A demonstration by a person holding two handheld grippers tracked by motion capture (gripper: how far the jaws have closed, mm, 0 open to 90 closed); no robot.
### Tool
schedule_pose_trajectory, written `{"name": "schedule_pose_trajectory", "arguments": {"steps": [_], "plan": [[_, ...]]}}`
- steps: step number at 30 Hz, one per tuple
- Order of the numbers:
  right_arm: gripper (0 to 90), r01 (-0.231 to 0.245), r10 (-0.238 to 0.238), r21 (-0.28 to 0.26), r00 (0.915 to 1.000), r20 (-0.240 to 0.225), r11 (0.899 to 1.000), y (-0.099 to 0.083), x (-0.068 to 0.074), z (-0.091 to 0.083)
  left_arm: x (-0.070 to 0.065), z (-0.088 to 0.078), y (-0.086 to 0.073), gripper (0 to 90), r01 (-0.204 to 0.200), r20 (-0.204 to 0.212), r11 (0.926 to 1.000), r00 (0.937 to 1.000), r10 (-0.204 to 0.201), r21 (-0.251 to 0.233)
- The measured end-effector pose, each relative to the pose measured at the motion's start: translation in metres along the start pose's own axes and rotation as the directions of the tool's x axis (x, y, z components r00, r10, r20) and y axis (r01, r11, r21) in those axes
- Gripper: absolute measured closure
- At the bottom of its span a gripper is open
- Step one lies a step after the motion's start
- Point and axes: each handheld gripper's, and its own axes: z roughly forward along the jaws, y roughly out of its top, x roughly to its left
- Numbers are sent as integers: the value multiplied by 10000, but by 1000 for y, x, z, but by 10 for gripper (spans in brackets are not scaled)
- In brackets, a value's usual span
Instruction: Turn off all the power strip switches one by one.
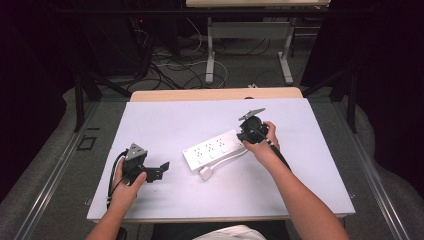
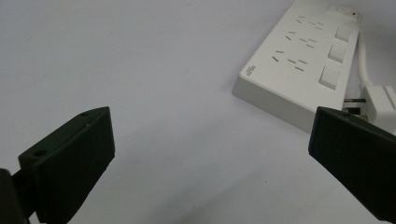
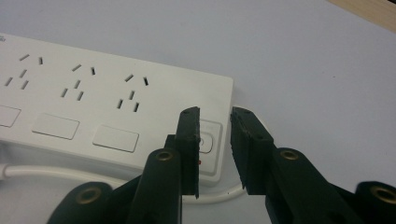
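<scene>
A white power strip [image 1: 212,148] with three socket groups lies at an angle in the middle of the white table [image 1: 165,120]. Its white plug [image 1: 205,173] rests beside its near edge. My right gripper [image 1: 245,136] is at the strip's right end. In the right gripper view its jaws [image 3: 215,123] stand a narrow gap apart above that end of the strip [image 3: 93,107], with the main switch [image 3: 208,140] seen between them and nothing clamped. My left gripper [image 1: 161,171] rests at the front left, its jaws [image 2: 210,154] wide apart and empty, pointing at the strip [image 2: 299,70] and plug [image 2: 378,100].
The strip's white cord [image 3: 46,171] runs along its near side. A wooden strip [image 1: 215,94] shows at the table's far edge. Beyond it stand a desk frame [image 1: 210,55] and loose cables on the floor.
</scene>
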Motion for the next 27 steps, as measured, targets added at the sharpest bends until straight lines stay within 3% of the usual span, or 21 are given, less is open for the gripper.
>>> {"name": "schedule_pose_trajectory", "arguments": {"steps": [5, 9, 10, 11, 18, 27], "plan": [[821, -206, 208, 102, 9996, -171, 9997, 2, 2, 5, 0, 0, 0, 3, 17, 1, 10000, 10000, -17, 44], [872, -57, 62, 261, 9998, -206, 9996, 2, 2, 9, 0, 0, 0, 3, 14, 8, 10000, 10000, -14, 57], [888, -115, 124, 341, 9996, -262, 9994, 2, 2, 10, 0, 0, 0, 3, 17, 9, 10000, 10000, -17, 58], [900, -442, 477, 703, 9977, -490, 9965, 1, 1, 12, 0, 0, 0, 3, -10, 7, 10000, 10000, 10, 39], [900, -844, 887, 742, 9945, -564, 9937, 0, 0, 18, 1, 1, 0, 3, -40, 24, 10000, 10000, 40, 24], [900, -913, 951, 882, 9947, -395, 9919, -2, 0, 25, 1, 1, 0, 3, 16, 31, 10000, 10000, -16, 63]]}}
